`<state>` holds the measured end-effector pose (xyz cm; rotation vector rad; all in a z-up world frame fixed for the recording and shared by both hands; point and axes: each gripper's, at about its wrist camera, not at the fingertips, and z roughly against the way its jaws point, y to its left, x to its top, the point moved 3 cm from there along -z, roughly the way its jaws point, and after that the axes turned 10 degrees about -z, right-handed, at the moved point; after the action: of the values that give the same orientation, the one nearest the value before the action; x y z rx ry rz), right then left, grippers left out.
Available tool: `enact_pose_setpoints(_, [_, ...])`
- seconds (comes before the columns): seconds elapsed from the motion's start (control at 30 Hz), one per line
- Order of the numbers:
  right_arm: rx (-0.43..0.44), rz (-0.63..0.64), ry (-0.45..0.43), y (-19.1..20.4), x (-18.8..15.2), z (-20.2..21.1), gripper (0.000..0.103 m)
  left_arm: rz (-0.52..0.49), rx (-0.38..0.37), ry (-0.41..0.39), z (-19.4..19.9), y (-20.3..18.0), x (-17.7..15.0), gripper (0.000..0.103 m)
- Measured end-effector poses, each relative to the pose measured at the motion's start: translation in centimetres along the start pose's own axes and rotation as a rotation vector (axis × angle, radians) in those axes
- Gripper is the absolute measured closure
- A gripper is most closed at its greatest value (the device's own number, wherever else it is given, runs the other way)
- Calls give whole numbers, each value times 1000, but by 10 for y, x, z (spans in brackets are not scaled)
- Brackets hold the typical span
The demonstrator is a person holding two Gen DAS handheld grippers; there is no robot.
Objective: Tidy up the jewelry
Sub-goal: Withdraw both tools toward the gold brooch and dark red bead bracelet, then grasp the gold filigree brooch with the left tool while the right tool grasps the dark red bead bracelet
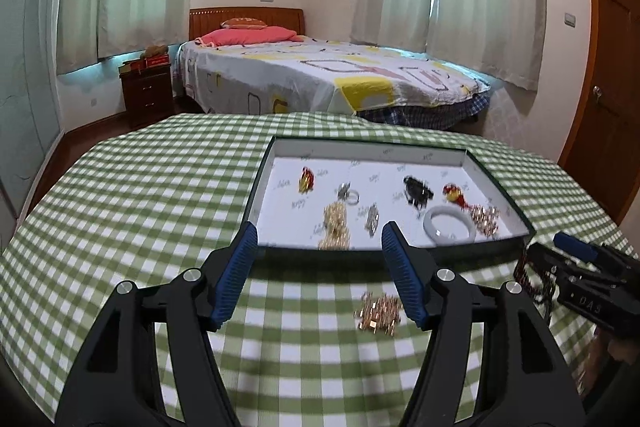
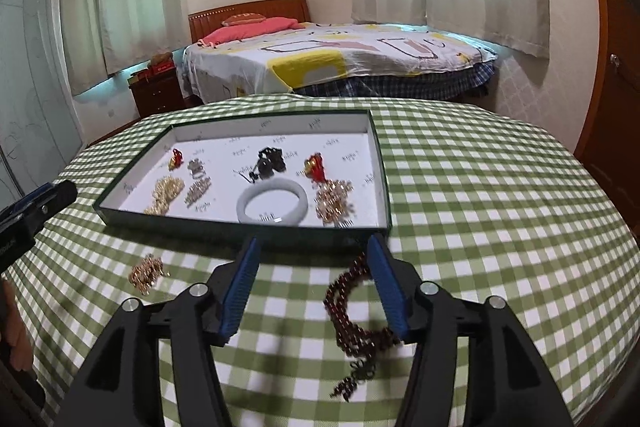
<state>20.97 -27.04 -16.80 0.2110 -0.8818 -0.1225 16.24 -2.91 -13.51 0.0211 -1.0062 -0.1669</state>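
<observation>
- Dark red bead bracelet (image 2: 352, 311) lies on the checked cloth between the right gripper (image 2: 312, 287) pads, which stand wide, untouched.
- Gold chain (image 1: 378, 313) sits inside the left gripper (image 1: 320, 275), jaws wide too.
- Tray (image 2: 352, 227) is straight ahead.

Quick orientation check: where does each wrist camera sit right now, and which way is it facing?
Left wrist: on the left gripper, looking over the checked tablecloth at the tray; its jaws frame a gold chain; the right gripper shows at the right edge.
Right wrist: on the right gripper, facing the tray; a dark red bead string lies between its jaws.
Shared: tray, white bangle, bed.
</observation>
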Motion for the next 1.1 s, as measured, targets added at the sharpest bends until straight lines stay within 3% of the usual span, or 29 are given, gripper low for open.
enact_pose_setpoints(0.13, [-9, 0, 9, -4, -6, -3, 39, 3, 6, 35, 1, 0, -14, 39])
enact_pose_setpoints(0.6, [-41, -32, 30, -20, -9, -13, 39, 31, 6, 73, -7, 6, -27, 39])
enact_pose_setpoints(1.1, [-69, -67, 118, -34, -15, -33, 39, 56, -6, 124, -18, 9, -39, 39])
